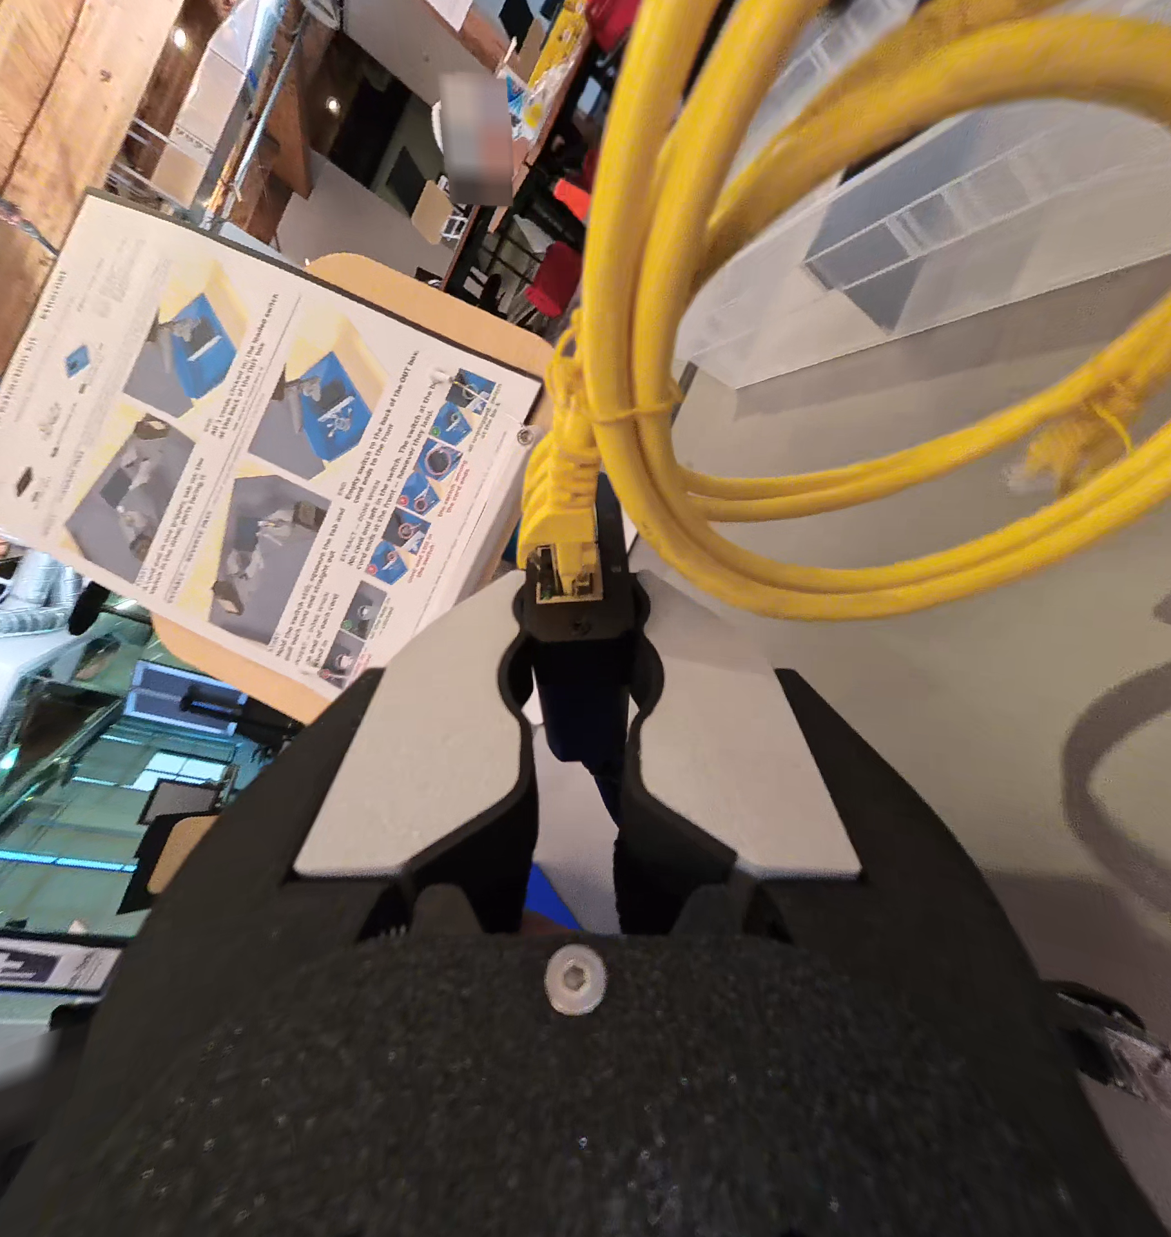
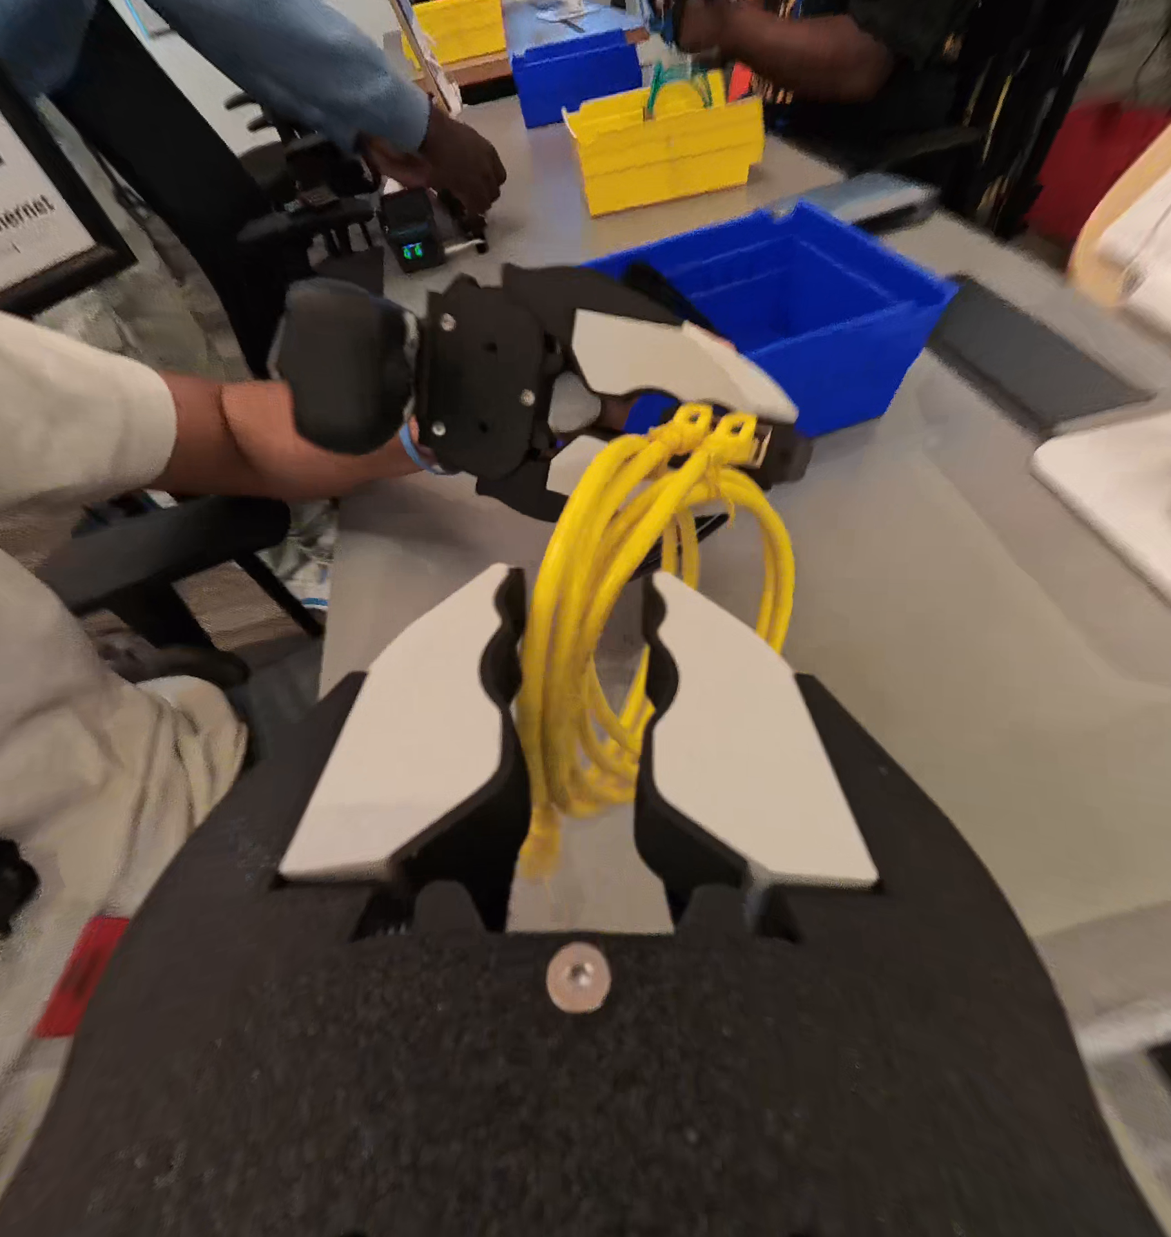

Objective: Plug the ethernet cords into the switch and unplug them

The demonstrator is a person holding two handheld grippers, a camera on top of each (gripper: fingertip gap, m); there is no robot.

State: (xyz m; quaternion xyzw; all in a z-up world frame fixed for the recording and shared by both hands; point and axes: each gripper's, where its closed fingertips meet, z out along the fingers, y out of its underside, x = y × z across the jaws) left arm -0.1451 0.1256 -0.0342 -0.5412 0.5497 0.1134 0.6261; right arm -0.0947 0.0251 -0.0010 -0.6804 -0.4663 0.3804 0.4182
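Starting at the left, our left gripper (image 2: 756, 428) clamps the small black switch (image 1: 579, 619) by its sides and holds it in the air above the grey table (image 2: 904, 602), near the blue bin (image 2: 837, 348). Two yellow plugs (image 1: 562, 529) sit in its ports. If that clamp slackens or the switch twists between the pads, we judge that pulling on a plug would drag the whole switch along instead of freeing the plug.

Moving right, the yellow ethernet cords (image 2: 589, 669) hang from the plugs in tied coils, and the coils drop between the fingers of our right gripper (image 2: 586, 602). Its jaws stand apart, a gap showing beside the loops, so it grips nothing. Closing here would likely catch the coil, not a plug, and tugging that could strain the cords or leave a latch tab unpressed.
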